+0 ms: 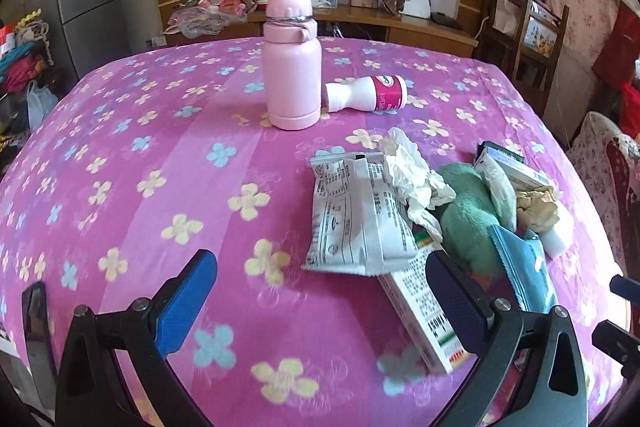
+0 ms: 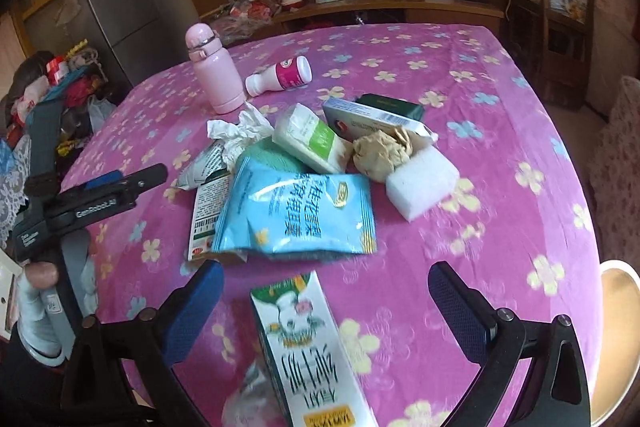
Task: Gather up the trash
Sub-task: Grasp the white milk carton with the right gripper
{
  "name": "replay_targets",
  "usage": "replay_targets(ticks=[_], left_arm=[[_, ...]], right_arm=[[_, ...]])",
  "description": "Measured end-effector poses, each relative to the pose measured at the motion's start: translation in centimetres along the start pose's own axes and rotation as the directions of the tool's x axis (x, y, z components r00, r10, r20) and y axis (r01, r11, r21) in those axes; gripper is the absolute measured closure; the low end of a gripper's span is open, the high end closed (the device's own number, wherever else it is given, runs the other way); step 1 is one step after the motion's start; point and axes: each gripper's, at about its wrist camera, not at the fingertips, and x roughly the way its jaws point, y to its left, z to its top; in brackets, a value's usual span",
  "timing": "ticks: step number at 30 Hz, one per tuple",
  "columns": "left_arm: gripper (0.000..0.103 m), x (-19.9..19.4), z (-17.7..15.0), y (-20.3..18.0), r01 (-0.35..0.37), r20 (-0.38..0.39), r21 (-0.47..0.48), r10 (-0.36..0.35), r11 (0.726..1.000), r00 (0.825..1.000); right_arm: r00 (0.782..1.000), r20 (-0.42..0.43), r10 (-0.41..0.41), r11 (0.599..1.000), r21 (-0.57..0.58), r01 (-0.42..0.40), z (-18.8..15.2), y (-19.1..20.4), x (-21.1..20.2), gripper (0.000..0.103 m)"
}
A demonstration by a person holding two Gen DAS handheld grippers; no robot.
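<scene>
The milk carton [image 2: 308,355] lies right between the two blue fingers of the right gripper [image 2: 326,311], a bit closer to the left finger. Its long side points straight ahead, away from the gripper, so the fingers stand one on each side of it. The right gripper is spread wide and is not holding anything. It is the nearer one to this carton, so I think it should grab it: the fingers only need to go down and squeeze.

The carton is white with green edges, a little cow picture, big dark letters and a yellow patch at the near end. It lies flat on the pink flowered cloth [image 2: 480,267]. A crinkly clear wrapper [image 2: 248,399] sits beside its near end, to the left.

Just ahead of the carton is the trash pile. A blue snack bag [image 2: 296,215] is the closest piece. Past it are a white printed box [image 2: 206,211], a crumpled white tissue [image 2: 240,131], a green and white pack [image 2: 308,139], a brown paper ball [image 2: 380,151] and a white foam block [image 2: 420,183]. Farther ahead and to the left, a pink bottle [image 2: 216,75] stands up, and a small white bottle [image 2: 280,75] lies on its side near it.

The left gripper [image 1: 320,299] is spread wide too, with nothing in it. The pile lies ahead of it and to its right, with a white printed bag [image 1: 352,215] nearest.
</scene>
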Motion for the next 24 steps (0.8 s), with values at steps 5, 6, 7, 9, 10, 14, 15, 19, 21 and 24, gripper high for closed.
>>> replay_targets(ticks=[5, 6, 7, 9, 10, 14, 15, 19, 21, 24], left_arm=[[0.000, 0.3, 0.0, -0.2, 0.020, -0.015, 0.016, -0.020, 1.000, 1.000], [0.000, 0.1, -0.2, -0.3, 0.019, -0.011, 0.022, -0.018, 1.000, 1.000], [0.000, 0.0, -0.4, -0.4, 0.021, -0.011, 0.026, -0.021, 0.999, 1.000], [0.000, -0.4, -0.8, -0.7, 0.039, -0.014, 0.027, -0.038, 0.999, 0.999], [0.000, -0.6, -1.0, -0.8, 0.044, -0.015, 0.026, -0.043, 0.999, 0.999], [0.000, -2.1, -2.1, -1.6, 0.065, -0.013, 0.041, -0.065, 0.997, 0.998], [0.000, -2.5, -2.3, -1.7, 0.068, -0.012, 0.046, -0.068, 0.997, 0.998], [0.000, -4.1, -3.5, -2.7, 0.095, -0.011, 0.079, -0.094, 0.992, 0.995], [0.000, -4.7, -4.3, -3.4, 0.131, -0.026, 0.086, -0.129, 0.988, 0.991], [0.000, -5.4, -5.6, -4.7, 0.181, -0.051, 0.099, -0.177, 0.979, 0.983]], right_arm=[[0.997, -0.067, 0.035, 0.999, 0.007, -0.035, -0.8, -0.5, 0.6, 0.000], [0.996, -0.083, 0.043, 0.999, 0.006, -0.042, -1.2, -0.5, 0.6, 0.000], [0.994, -0.100, 0.042, 0.999, 0.000, -0.042, -1.6, -0.4, 0.7, 0.000], [0.990, -0.143, 0.010, 0.999, -0.029, -0.014, -2.6, 0.0, 1.3, 0.000], [0.989, -0.150, 0.009, 0.999, -0.037, -0.014, -3.0, 0.2, 1.6, 0.000], [0.985, -0.173, 0.013, 1.000, 0.002, -0.013, -4.3, -0.3, 2.9, 0.019], [0.983, -0.179, 0.039, 0.999, 0.026, -0.035, -4.5, -0.5, 3.0, 0.041], [0.988, -0.144, 0.055, 0.997, 0.065, -0.046, -4.5, -1.7, 1.8, 0.040], [0.993, -0.114, 0.027, 0.998, 0.065, -0.020, -4.7, -2.4, 0.6, 0.040], [0.995, -0.090, -0.050, 0.997, 0.062, 0.055, -4.6, -3.1, -0.7, 0.040]])
